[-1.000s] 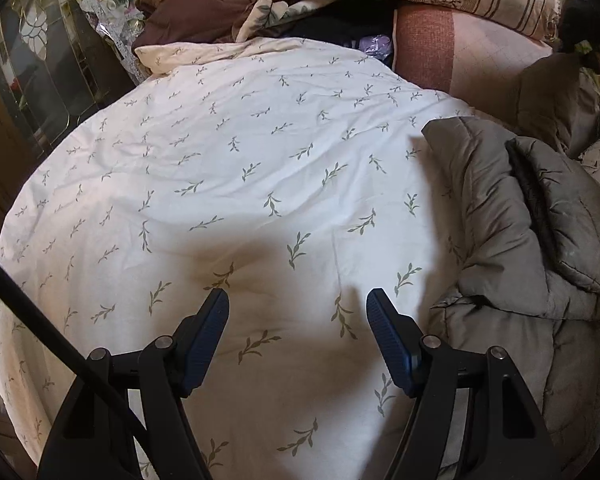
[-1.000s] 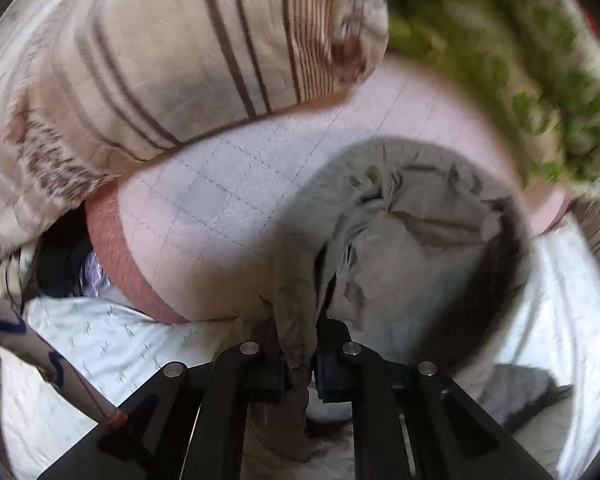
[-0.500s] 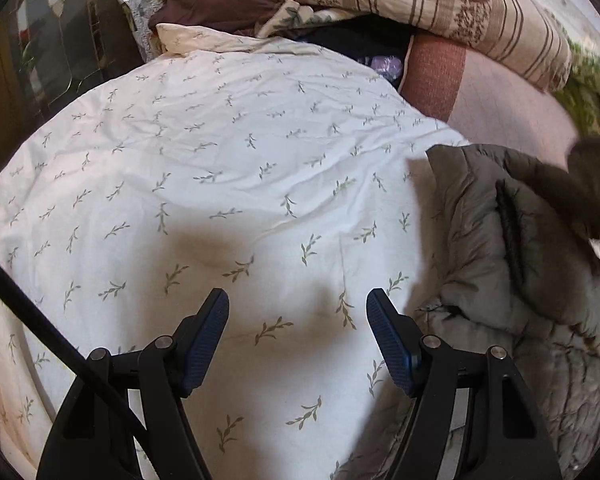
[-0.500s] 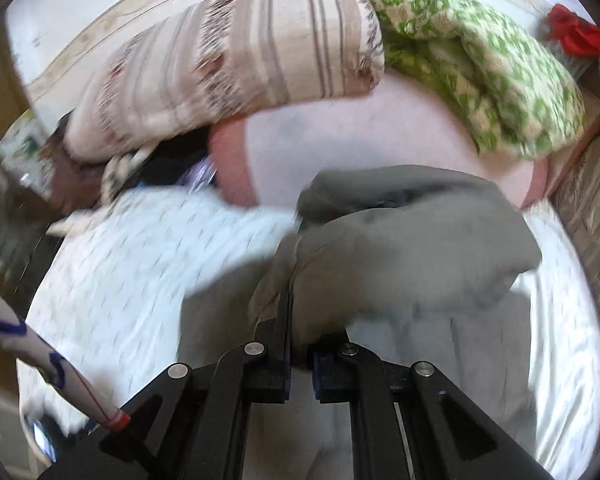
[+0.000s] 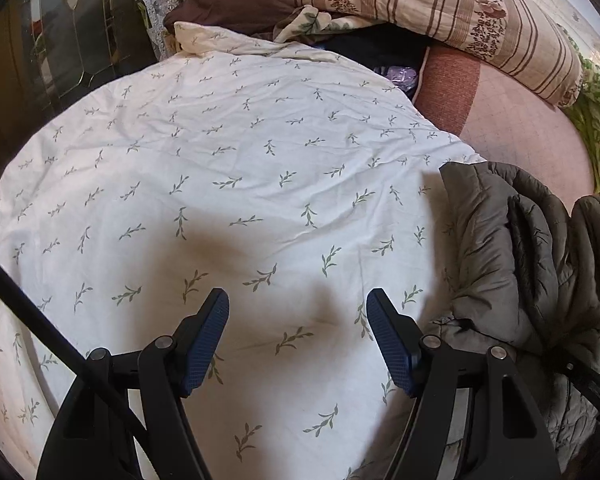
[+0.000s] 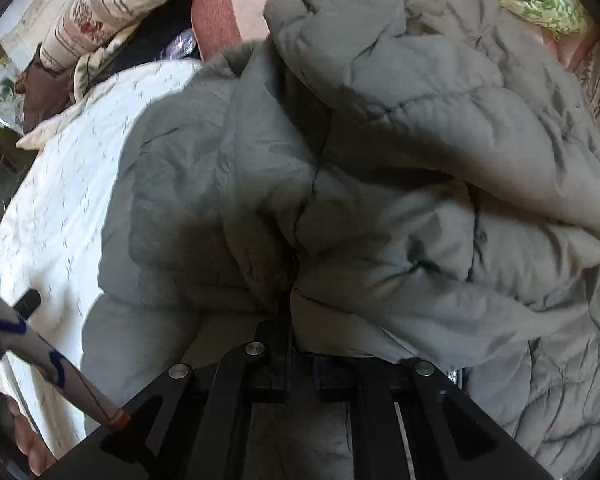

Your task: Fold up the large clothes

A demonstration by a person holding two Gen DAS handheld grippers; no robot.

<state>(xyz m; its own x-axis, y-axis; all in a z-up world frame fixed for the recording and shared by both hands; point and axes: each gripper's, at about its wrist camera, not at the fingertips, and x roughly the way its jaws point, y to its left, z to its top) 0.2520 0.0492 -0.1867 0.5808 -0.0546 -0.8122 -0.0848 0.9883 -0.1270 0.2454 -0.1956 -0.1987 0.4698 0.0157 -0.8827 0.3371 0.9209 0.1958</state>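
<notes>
Grey-green padded jacket [image 6: 380,168] is the large garment here, and it lies in a thick quilted heap on the white sheet with small leaf sprigs [image 5: 228,184]. In the left wrist view the jacket [image 5: 512,264] is at about 3 o'clock, on the right part of the sheet, with puffy folds lying one over another. In the right wrist view it fills nearly the whole picture, from 12 o'clock down to 5 o'clock, and the white sheet [image 6: 56,208] shows only at 9 o'clock.

The right gripper [image 6: 300,344] has its jaws closed together, and a fold of the jacket is pinched between them; the cloth rises directly from the black fingers at 6 o'clock.

The left gripper [image 5: 298,336] stands with its jaws well apart, about half of their way, and nothing is between the blue pads [image 5: 206,340]; only the bare sheet and a soft shadow are under them. It is near the jacket's left edge but not touching it.

At 12 o'clock to 1 o'clock a striped pillow with a flower pattern [image 5: 440,12] lies over a pink mattress cover [image 5: 516,132]. A green patterned cloth [image 5: 598,128] is at 2 o'clock.
</notes>
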